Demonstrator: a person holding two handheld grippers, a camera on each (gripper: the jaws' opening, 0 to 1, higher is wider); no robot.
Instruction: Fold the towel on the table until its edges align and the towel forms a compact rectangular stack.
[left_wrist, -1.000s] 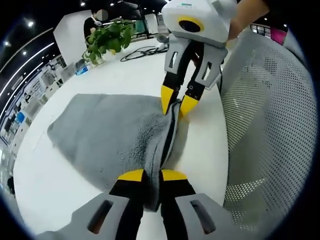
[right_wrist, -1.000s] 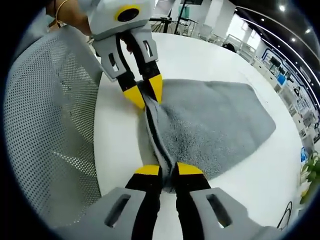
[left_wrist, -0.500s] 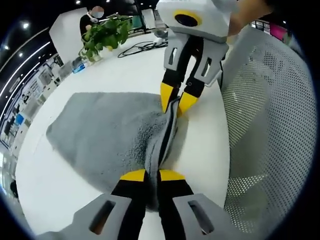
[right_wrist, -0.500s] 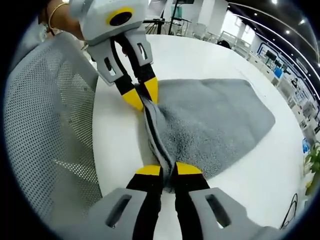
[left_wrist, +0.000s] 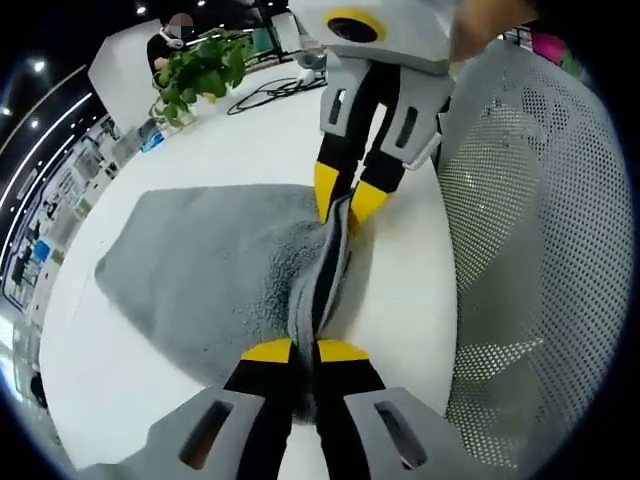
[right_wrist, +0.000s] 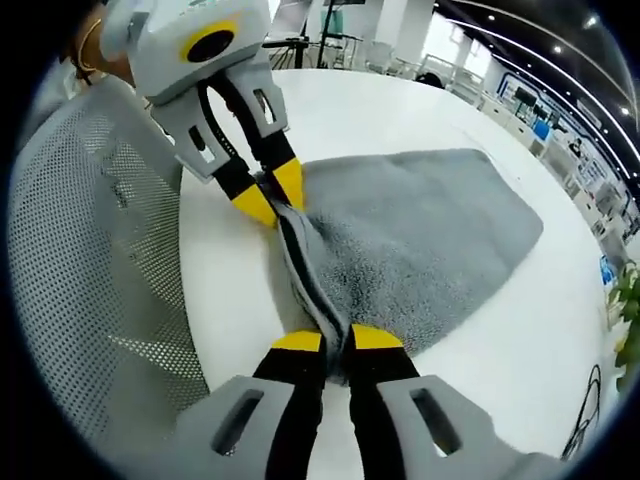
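In the left gripper view, the left gripper (left_wrist: 304, 351) rose from the bottom with its yellow-tipped jaws pressed close together on the near edge of a grey towel (left_wrist: 210, 270). The towel lay spread on a white table (left_wrist: 250, 140), its pinched edge gathered into a raised ridge that ran straight ahead to the right gripper (left_wrist: 345, 198), which came in from the top and had its jaws closed on the same edge. A white mesh chair back (left_wrist: 530, 250) stood just beside the table on the right of this view, and a green potted plant (left_wrist: 200, 70) and a dark cable (left_wrist: 275, 88) sat at the far side of the table. In the right gripper view, the right gripper (right_wrist: 336, 339) rose from the bottom, jaws shut on the towel (right_wrist: 430, 230) edge, and the ridge ran up to the left gripper (right_wrist: 268, 198), likewise clamped, with the mesh chair back (right_wrist: 90, 260) on the left and the white table (right_wrist: 400, 110) beyond. Judging from this, the main risk was uneven pulling: if one gripper carried its corner further than the other, the edges would land askew. A thin bite on the cloth could also slip free mid-fold, dropping the layer in a heap. The chair stood close enough that a wide swing might snag it.
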